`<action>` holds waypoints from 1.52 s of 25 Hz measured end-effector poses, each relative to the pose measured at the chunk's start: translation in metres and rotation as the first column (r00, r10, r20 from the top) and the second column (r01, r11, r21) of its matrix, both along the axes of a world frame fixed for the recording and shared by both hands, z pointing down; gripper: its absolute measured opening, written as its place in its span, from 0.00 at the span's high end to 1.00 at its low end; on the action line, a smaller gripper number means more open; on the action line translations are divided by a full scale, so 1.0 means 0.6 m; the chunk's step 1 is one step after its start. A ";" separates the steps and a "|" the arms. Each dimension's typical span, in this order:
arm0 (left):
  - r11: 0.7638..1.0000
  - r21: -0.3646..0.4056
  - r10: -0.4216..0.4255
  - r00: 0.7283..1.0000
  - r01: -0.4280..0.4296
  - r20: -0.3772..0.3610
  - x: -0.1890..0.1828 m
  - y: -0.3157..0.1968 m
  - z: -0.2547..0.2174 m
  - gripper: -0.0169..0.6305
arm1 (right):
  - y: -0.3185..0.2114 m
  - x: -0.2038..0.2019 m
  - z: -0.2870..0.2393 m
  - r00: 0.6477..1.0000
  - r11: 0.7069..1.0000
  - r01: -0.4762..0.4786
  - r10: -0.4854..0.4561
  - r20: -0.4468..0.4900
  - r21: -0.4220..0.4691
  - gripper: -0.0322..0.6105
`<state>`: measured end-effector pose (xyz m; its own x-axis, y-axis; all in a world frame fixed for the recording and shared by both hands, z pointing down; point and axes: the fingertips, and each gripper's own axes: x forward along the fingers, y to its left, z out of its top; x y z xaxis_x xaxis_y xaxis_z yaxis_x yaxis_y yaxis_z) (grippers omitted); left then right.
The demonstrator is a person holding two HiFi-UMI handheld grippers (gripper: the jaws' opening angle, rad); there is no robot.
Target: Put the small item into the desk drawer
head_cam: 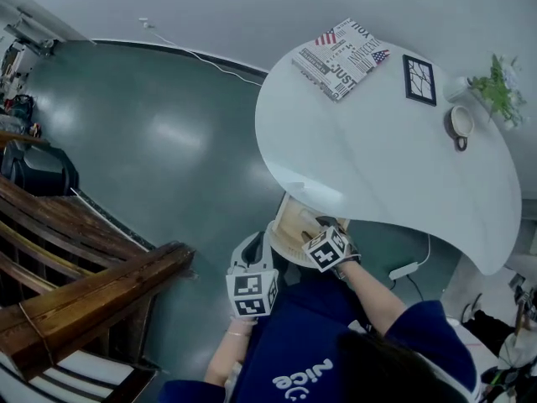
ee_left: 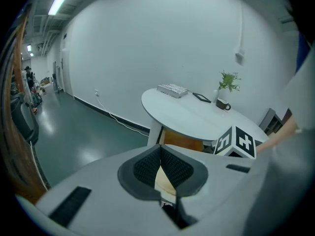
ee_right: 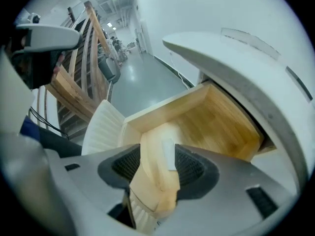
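In the right gripper view, my right gripper is shut on a small beige wooden item with a white label. It hangs over the open wooden drawer, whose ribbed white front is pulled toward me. From the head view, the drawer juts out under the near edge of the white oval table, and the right gripper is at its opening. The left gripper is held back beside the drawer front. Its pads meet at the tips, with nothing clearly held.
On the table lie a newspaper-print box, a black frame, a mug and a small plant. Wooden railings and a black chair stand at the left. A power strip lies on the floor.
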<state>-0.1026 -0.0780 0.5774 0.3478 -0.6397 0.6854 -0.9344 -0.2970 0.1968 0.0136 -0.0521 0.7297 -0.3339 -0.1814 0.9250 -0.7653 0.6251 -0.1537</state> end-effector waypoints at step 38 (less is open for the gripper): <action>0.948 0.166 0.286 0.955 -0.270 -0.075 0.126 -0.096 -0.076 0.97 | -0.074 0.127 -0.336 0.825 0.731 -0.561 0.450 0.343 0.389 0.60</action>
<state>-0.0270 -0.1353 0.5321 0.5866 -0.6022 0.5415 -0.7890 -0.5758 0.2144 0.0897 -0.0965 0.5284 -0.2430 -0.7575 0.6059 -0.9700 0.1910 -0.1502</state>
